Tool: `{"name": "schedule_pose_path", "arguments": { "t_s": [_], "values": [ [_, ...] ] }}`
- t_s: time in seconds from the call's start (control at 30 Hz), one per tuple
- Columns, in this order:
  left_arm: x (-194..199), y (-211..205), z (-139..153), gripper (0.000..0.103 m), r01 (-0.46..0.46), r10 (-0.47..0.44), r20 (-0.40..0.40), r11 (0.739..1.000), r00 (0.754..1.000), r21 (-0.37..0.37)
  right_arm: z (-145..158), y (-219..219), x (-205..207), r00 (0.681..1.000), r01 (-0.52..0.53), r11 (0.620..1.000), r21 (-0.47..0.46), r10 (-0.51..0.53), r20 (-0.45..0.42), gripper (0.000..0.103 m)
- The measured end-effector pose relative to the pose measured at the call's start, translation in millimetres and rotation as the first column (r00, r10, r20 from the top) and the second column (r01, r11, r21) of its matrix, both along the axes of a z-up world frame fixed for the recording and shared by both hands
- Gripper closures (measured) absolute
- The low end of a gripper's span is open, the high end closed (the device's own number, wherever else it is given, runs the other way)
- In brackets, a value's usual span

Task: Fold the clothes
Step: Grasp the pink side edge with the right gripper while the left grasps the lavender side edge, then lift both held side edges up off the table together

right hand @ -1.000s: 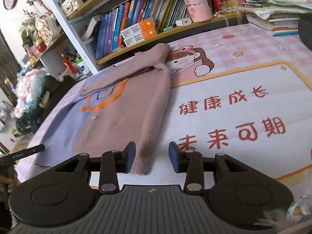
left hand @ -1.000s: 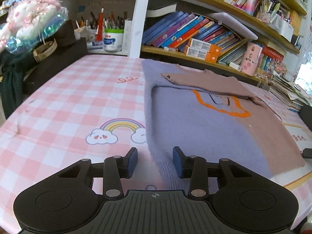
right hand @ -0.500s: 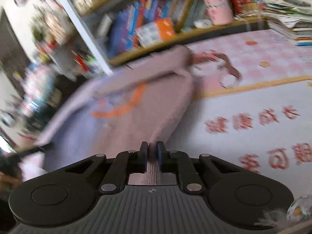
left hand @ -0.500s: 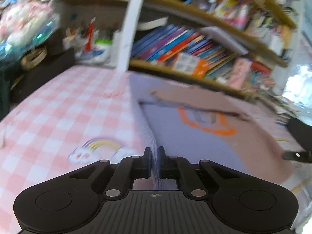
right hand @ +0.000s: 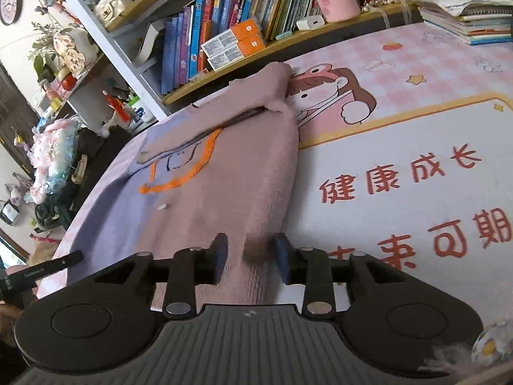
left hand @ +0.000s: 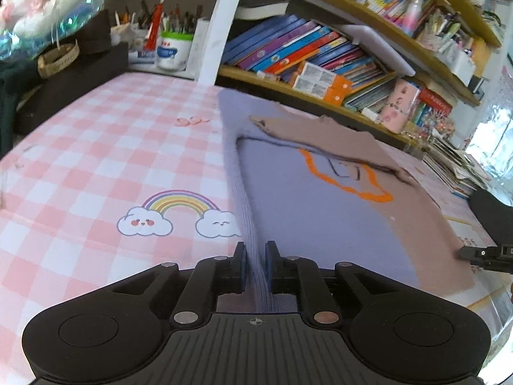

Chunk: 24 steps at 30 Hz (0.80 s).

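A sweater point(left hand: 320, 218), lilac on its left half and dusty pink on its right with an orange outline motif, lies flat on the pink checked tablecloth point(left hand: 96, 160), sleeves folded across its top. My left gripper point(left hand: 256, 263) pinches the lilac near corner, which stands as a thin ridge between the pads; its jaws are opening. My right gripper point(right hand: 251, 256) straddles the pink near corner of the sweater point(right hand: 243, 173). Its jaws are opening wide, with raised fabric loose between them. Each view shows the other gripper's black tip at its edge.
A bookshelf point(left hand: 304, 61) full of books runs along the far edge of the table. Pen pots point(left hand: 170, 51) and a wrapped plush toy point(left hand: 41, 9) stand at the far left. A stack of books point(right hand: 465, 16) sits at the far right. A printed mat point(right hand: 416, 176) lies right of the sweater.
Both grippers went from open around the hem to shut on it. The left jaws have since parted slightly with fabric still pinched, and the right jaws have spread wide again.
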<state>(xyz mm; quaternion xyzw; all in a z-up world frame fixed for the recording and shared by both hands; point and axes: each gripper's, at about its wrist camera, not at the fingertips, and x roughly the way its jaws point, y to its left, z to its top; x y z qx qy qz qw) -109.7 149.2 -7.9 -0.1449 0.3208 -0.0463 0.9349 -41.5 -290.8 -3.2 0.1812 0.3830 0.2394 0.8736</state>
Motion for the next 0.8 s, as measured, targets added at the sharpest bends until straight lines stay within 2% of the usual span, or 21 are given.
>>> {"name": "schedule_pose_path", "arguments": {
  "t_s": [0.07,0.1,0.13,0.2,0.27,0.33,0.5,0.63,0.8],
  "values": [
    [5.5,0.1,-0.4,0.098,0.023,-0.023,0.01,1.0,1.0,-0.013,-0.1,5.3,7.5,1.0,-0.009,1.0,-0.01,0.009,0.001,0.071],
    [8.9,-3.2,1.5,0.098,0.049,-0.05,0.02,0.999,0.999,0.005,0.5,9.5,12.1,1.0,-0.017,1.0,-0.024,0.017,0.002,0.077],
    [10.0,-8.4,5.9,0.098,0.071,-0.072,0.037,0.997,0.997,0.038,1.1,13.8,16.7,1.0,-0.025,0.999,-0.038,0.025,0.002,0.092],
    [9.0,-18.9,18.0,0.098,0.11,-0.118,0.081,0.989,0.99,0.097,7.7,23.6,17.6,0.998,-0.051,0.997,-0.063,0.053,0.032,0.093],
    [2.7,-21.6,30.3,0.098,0.126,-0.138,0.126,0.987,0.982,0.099,18.8,26.7,7.6,0.99,-0.108,0.994,-0.019,0.109,0.093,0.093],
    [1.5,-16.6,30.3,0.098,0.135,-0.142,0.109,0.988,0.984,0.069,24.5,25.0,-0.5,0.986,-0.14,0.989,0.039,0.136,0.101,0.093],
    [-2.8,2.1,13.2,0.097,0.099,-0.099,0.017,0.995,0.995,-0.005,5.7,15.0,-8.1,0.994,-0.108,0.994,0.026,0.108,0.012,0.093],
    [-10.6,12.2,6.7,0.095,0.102,-0.103,-0.005,0.993,0.995,-0.063,-9.9,-0.6,-13.5,0.995,-0.073,0.993,0.087,0.079,-0.061,0.09],
    [-7.7,12.2,2.2,0.092,0.102,-0.104,-0.023,0.991,0.994,-0.081,-16.4,1.3,-18.3,0.991,-0.097,0.983,0.155,0.109,-0.073,0.087]
  ]
}}
